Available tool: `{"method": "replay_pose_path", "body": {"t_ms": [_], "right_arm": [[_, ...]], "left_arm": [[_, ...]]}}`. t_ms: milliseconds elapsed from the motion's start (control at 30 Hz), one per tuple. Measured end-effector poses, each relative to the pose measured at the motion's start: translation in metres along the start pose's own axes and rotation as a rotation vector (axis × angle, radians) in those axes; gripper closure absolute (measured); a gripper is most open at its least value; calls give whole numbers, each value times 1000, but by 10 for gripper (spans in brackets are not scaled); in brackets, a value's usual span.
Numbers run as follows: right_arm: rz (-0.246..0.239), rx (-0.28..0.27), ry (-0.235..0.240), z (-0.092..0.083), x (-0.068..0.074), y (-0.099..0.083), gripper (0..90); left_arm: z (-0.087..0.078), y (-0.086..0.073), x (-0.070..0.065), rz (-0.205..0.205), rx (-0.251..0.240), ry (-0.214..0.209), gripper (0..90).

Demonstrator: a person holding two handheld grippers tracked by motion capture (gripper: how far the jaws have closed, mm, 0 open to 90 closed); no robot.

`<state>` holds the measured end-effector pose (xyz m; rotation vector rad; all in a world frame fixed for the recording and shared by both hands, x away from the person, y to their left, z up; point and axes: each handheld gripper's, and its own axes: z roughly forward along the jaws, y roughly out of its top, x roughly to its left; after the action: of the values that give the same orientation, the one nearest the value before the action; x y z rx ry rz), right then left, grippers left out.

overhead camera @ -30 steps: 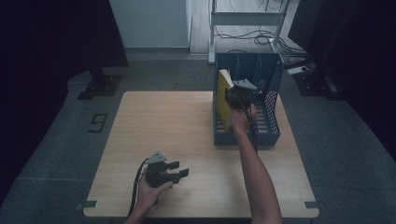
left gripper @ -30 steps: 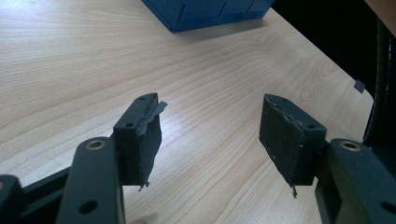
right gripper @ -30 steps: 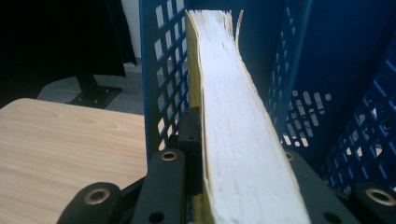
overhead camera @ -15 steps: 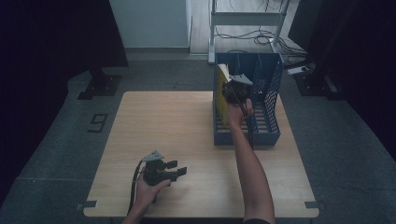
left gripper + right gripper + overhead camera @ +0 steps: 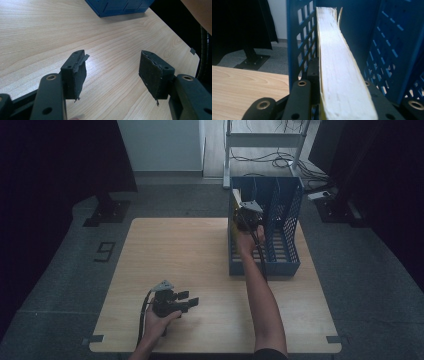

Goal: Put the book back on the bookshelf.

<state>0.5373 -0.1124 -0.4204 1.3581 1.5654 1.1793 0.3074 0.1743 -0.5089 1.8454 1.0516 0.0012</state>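
Right tongs (image 5: pixel 342 100): clamped on a book (image 5: pixel 339 75), upright in the blue rack's (image 5: pixel 287 265) left slot. Left tongs (image 5: pixel 113 75): spread wide, empty, over the bench (image 5: pixel 170 250).

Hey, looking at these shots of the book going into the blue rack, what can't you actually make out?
- The thick yellow-edged book's cover and title: right gripper view shows page edges alone.
- Its lower end: cut off by the bottom edge there, hidden by the blue plastic slotted file rack in the high view.
- Right hand-held gripper jaws: too small in the high view.
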Motion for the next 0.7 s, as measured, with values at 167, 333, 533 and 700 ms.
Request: {"method": "replay_pose_path", "body": {"t_ms": [167,333,533,700], "right_arm": [[-14,-24,22,-5,-1,-3,690],[-33,-25,50,-10,-2,-7,618],[-6,-30,89,-17,-7,-6,470],[-11,-25,86,-25,-7,-3,407]], "left_arm": [[-1,0,-3,5,-3,-3,386],[0,0,-4,9,3,-2,386],[1,0,-4,12,11,1,385],[1,0,-2,10,12,6,383]]}}
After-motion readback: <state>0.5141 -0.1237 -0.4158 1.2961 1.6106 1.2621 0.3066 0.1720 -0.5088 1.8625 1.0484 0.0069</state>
